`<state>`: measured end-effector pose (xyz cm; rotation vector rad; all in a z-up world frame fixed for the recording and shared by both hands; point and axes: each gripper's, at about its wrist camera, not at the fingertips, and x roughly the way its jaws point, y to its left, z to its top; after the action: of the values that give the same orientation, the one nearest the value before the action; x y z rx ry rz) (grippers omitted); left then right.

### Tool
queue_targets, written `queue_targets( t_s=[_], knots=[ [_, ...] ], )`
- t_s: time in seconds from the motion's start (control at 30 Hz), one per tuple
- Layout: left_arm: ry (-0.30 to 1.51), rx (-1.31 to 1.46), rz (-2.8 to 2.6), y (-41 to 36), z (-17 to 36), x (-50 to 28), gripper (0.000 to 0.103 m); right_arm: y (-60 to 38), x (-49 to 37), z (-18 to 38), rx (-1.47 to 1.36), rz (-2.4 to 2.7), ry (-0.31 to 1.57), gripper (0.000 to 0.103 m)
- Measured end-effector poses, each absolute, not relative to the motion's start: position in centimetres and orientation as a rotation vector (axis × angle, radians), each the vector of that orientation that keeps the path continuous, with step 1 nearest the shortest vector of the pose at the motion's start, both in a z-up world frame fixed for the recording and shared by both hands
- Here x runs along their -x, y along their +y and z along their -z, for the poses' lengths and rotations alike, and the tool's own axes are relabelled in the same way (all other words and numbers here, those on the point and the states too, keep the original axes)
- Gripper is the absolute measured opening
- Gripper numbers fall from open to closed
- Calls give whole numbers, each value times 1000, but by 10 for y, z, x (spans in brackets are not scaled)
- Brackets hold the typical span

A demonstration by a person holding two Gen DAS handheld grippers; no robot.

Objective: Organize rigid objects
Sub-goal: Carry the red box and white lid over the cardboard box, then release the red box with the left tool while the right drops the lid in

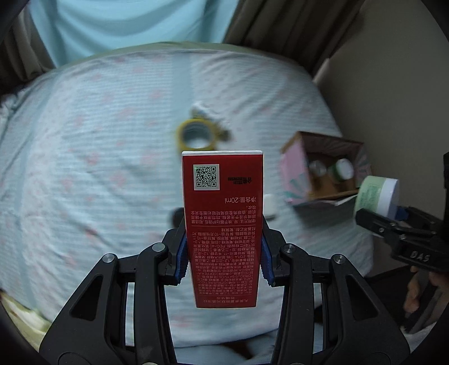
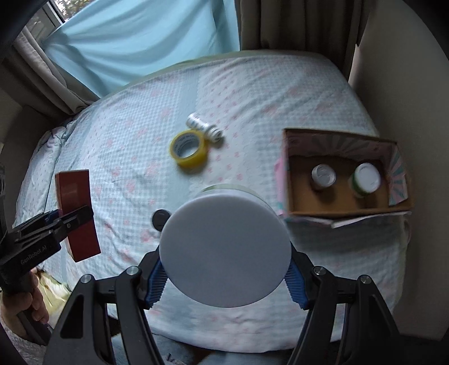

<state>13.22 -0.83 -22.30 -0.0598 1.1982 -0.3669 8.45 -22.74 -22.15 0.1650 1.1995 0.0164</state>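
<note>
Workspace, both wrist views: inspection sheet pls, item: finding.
Surface: bed with a pale blue sheet patterned in pink.
Job's things: red box in the left hand-held gripper; white-lidded jar in the right hand-held gripper; open cardboard box at right, holding two small jars.
Clutter: yellow tape roll, small white bottle lying beside it, black round object partly hidden by the jar.
Grippers: both shut on their items, raised off the sheet.
Cables: nothing seen.
Surroundings: blue curtain, brown drapes, beige wall.
</note>
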Motion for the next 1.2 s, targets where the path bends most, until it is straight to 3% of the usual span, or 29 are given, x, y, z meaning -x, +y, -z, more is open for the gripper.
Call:
queue_targets(
  t_s=[0.5, 0.9, 1.2],
  knots=[
    [1224, -50, 507, -226, 235, -136, 37, -424, -62, 244, -205, 111, 1211, 66],
    [1316, -98, 464, -321, 307, -203, 37, -500, -113, 305, -212, 172, 1258, 66],
    [1384, -167, 417, -346, 373, -231, 37, -516, -134, 354, -179, 162, 1266, 66]
  ],
)
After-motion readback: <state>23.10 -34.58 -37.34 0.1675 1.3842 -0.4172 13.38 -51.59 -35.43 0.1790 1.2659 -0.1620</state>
